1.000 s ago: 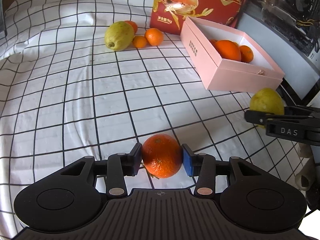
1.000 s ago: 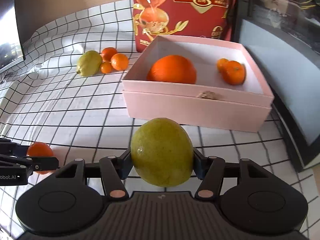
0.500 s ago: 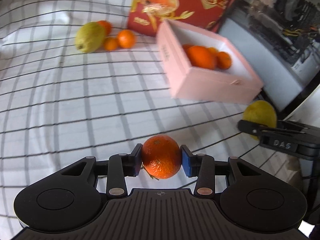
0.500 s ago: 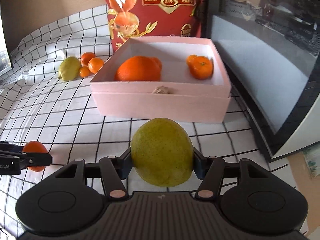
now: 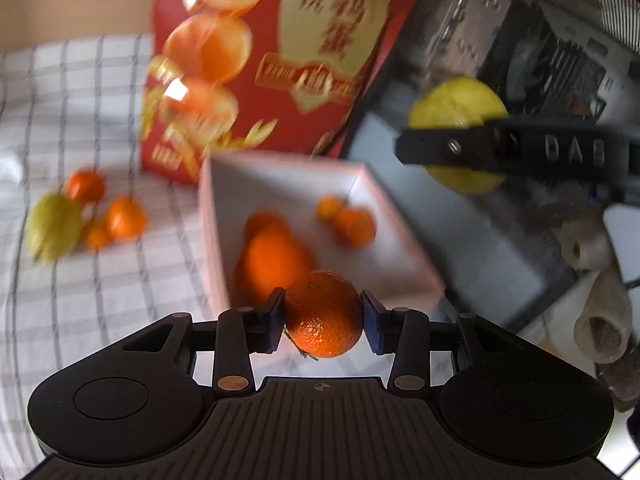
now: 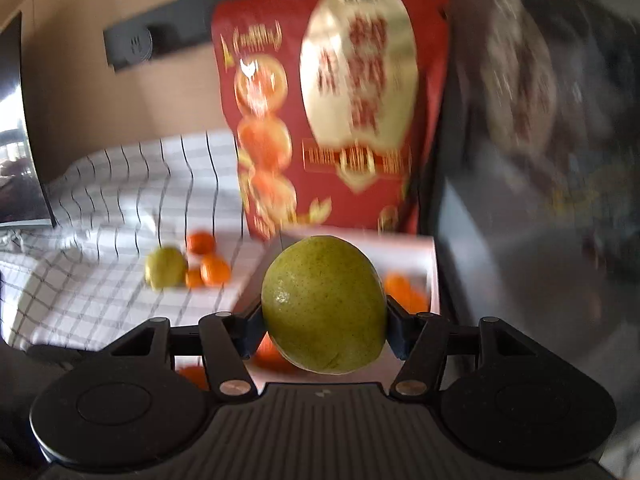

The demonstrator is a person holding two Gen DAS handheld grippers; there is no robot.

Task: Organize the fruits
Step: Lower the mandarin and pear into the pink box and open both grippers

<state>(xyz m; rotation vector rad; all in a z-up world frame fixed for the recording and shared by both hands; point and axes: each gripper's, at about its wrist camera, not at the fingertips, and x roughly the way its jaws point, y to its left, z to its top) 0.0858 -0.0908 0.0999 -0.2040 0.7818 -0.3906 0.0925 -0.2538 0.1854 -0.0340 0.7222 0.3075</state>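
Your left gripper [image 5: 323, 316] has its jaws pinching a small orange mandarin [image 5: 323, 314] from both sides, the blue pads pressed against its skin, and the fruit hangs clear of the surface. Just beyond it, and lower, sits the open pink box [image 5: 384, 216], so the mandarin is at the box's near corner, above its rim. Inside the box you can make out one large orange [image 5: 272, 258] towards the left wall and two smaller oranges [image 5: 348, 222] together near the far side. Your right gripper [image 6: 324, 312] has its jaws clamped on a large green-yellow citrus fruit [image 6: 323, 304], which fills the gap between them and is also lifted in the air; from the left wrist view the same fruit shows up high on the right, held in that gripper's dark fingers [image 5: 448, 146], above and to the right of the box. From the right wrist view the fruit hides most of the box, with only its pale far wall and some orange fruit peeking around it. Behind the box stands a tall red carton [image 5: 280, 60] printed with oranges and gold lettering. To the left, on the white checked cloth [image 5: 80, 300] covering the surface, a loose cluster waits: one yellow-green fruit [image 5: 54, 226] touching or just beside three small oranges [image 5: 124, 218]. Both views are blurred by motion.
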